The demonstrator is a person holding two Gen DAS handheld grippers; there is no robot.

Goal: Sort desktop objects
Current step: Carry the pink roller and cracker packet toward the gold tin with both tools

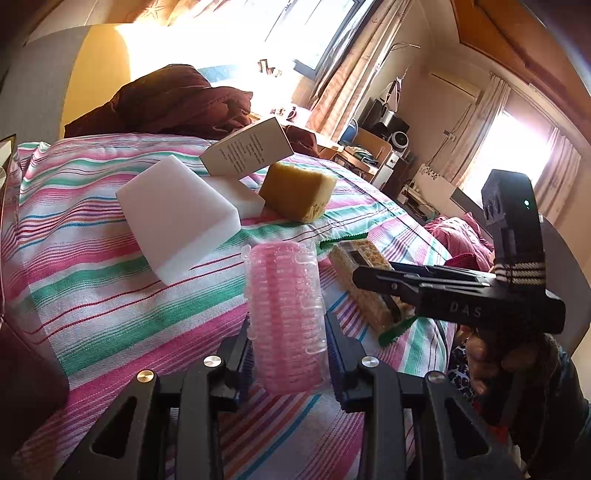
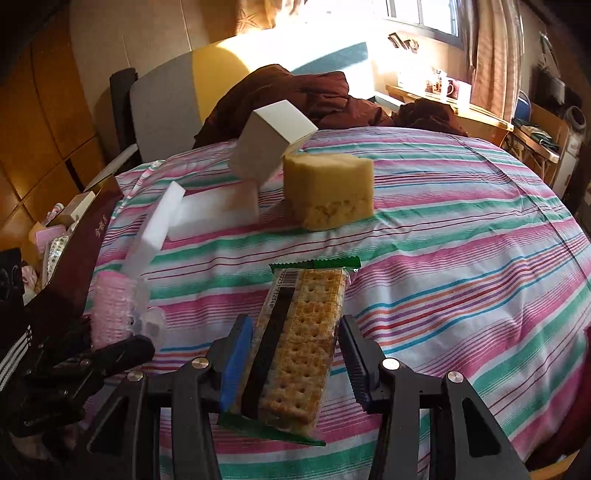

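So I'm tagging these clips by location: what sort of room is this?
Probably a lived-in bedroom or home living space. The objects lie on a pink-and-green striped cloth, a dark maroon quilt is heaped behind it, and patterned curtains hang at a sunlit window.

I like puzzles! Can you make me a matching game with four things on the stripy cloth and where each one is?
Things:
1. pink roller
2. cracker packet
3. yellow sponge
4. white box

Places:
A. tilted, leaning on the white foam blocks
B. between the left gripper fingers
C. between the right gripper fingers
D. standing on the cloth beside the box

Pairs: 1-B, 2-C, 3-D, 4-A
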